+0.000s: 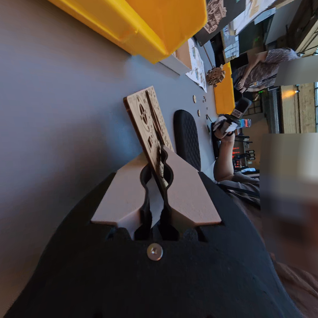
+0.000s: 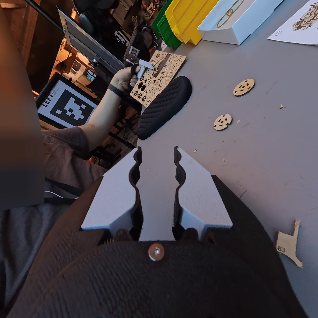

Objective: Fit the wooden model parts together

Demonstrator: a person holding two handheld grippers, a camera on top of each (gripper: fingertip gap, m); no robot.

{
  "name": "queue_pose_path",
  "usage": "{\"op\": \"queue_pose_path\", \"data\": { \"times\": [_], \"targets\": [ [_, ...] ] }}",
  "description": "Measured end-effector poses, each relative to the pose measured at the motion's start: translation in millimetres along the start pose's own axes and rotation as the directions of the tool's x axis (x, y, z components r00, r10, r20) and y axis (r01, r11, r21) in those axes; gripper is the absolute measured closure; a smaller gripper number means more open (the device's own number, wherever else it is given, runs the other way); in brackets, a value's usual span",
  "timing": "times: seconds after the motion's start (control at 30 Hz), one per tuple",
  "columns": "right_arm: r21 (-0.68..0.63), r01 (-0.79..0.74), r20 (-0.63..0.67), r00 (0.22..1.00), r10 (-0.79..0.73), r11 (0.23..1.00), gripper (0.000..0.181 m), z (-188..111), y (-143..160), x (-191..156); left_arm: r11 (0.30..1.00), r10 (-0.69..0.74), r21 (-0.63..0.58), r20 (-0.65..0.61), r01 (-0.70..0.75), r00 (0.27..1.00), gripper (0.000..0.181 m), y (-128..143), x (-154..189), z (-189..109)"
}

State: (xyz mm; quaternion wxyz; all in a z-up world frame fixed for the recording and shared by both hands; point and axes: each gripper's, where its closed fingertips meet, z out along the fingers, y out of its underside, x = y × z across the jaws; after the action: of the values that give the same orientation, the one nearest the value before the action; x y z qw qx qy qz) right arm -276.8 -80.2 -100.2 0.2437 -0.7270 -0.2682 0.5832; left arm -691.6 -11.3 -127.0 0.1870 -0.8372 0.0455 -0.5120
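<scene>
- Left hand-held gripper is clamped tight on a wooden sheet, the laser-cut kind full of little part outlines; the sheet runs up and away from the fingers toward the middle of the left wrist view.
- From the right wrist view, that same sheet sits in the upper middle of the frame, held up off the grey surface at a tilt, with the left hand-held gripper pinching its far edge.
- A long slot and two round holes gape in the sheet where pieces are out.
- Just below the sheet lies a black pad with a quilted texture, flat on the surface near its edge.
- Right hand-held gripper hangs over the surface in the lower middle, fingers spread wide with only bare surface between them, holding nothing.
- Two round wooden discs rest on the surface to the right: a bigger disc higher up, a smaller disc below it, well apart from the sheet.
- A flat wooden offcut lies at the lower right, beside the right gripper's body.
- Wood crumbs speckle the surface around the discs.
- Yellow bins and a white box line the top of the frame.
</scene>
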Motion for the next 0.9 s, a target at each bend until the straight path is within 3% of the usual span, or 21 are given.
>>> {"op": "queue_pose_path", "data": {
  "times": [0.13, 0.2, 0.3, 0.4, 0.57, 0.8, 0.9],
  "targets": [
    [0.002, 0.006, 0.006, 1.0, -0.006, 1.0, 0.145, -0.5, 3.4, -2.6, 1.0, -0.005, -0.013, 0.076, 0.006, 0.997, 0.165, 1.2, -14.5, 5.6],
    [0.011, 0.003, 0.006, 1.0, -0.003, 1.0, 0.145, -2.3, 3.5, -2.6, 0.999, -0.026, -0.023, 0.134, 0.029, 0.991, 0.145, 2.9, -22.4, 6.1],
    [0.028, 0.002, 0.01, 1.0, -0.002, 1.0, 0.145, -4.7, 0.8, -3.2, 0.999, -0.041, -0.003, 0.172, 0.042, 0.984, 0.139, 0.7, -21.4, 5.0],
    [0.034, 0.009, 0.014, 1.0, -0.01, 0.999, 0.145, -4.8, -0.2, -5.2, 0.999, -0.032, -0.013, 0.285, 0.037, 0.958, 0.131, -0.8, -23.7, 2.1],
    [0.018, 0.024, 0.006, 1.0, -0.024, 1.0, 0.145, -2.9, 3.2, -6.1, 0.994, 0.079, -0.108, 0.547, -0.024, 0.834, 0.116, -6.5, -36.3, -1.9],
    [0.051, 0.029, 0.011, 0.999, -0.03, 0.998, 0.144, -9.3, 1.2, -10.0, 0.977, 0.163, -0.211, 0.7, -0.016, 0.695, 0.119, -11.2, -48.7, -1.3],
    [0.067, 0.032, 0.013, 0.999, -0.033, 0.997, 0.144, -12.7, -0.6, -11.4, 0.962, 0.231, -0.274, 0.759, -0.023, 0.608, 0.107, -10.8, -58.1, -8.8]
  ]
}}
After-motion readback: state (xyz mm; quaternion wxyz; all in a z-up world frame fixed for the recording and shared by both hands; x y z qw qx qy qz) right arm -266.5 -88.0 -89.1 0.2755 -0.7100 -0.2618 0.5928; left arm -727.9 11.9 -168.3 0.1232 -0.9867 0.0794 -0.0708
